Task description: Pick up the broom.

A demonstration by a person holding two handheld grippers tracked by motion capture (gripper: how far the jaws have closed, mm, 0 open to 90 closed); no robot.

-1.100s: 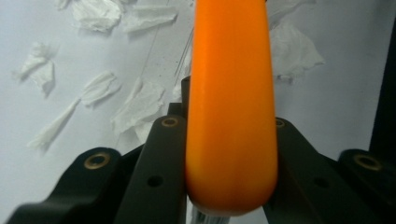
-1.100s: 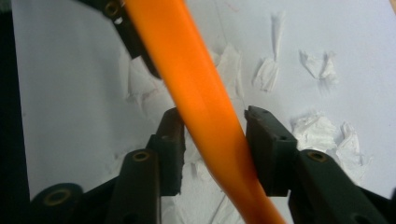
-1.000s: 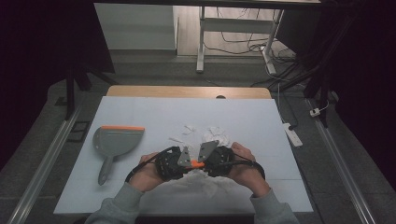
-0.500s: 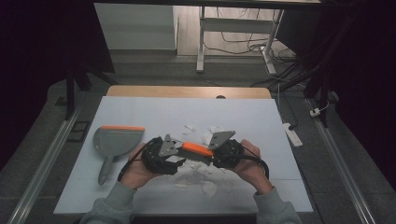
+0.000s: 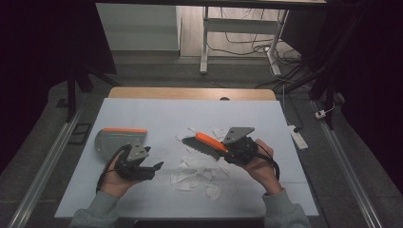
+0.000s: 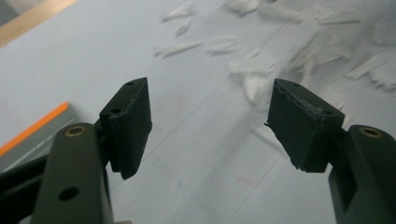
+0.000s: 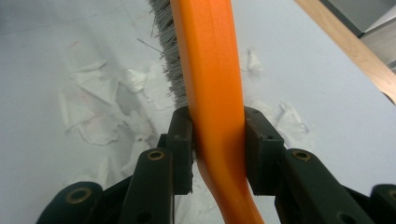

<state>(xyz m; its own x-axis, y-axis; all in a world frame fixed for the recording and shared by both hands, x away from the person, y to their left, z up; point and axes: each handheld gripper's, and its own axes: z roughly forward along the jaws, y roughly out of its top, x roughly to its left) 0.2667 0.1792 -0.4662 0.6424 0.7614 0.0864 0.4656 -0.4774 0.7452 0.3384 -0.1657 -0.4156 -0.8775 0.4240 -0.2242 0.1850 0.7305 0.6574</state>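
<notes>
Brush (image 5: 204, 144) sat clamped by its orange handle in right gripper (image 7: 217, 154), over paper scraps (image 5: 197, 171) mid-table. Left gripper (image 5: 154, 167) gaped empty beside dustpan (image 5: 114, 140); best grab dustpan, sweep low toward it.

The left gripper (image 5: 151, 167) hides the dustpan's (image 5: 114, 139) handle.

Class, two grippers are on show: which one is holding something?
The right gripper: its jaws clamp the orange brush. The left gripper is open beside the dustpan.
</notes>
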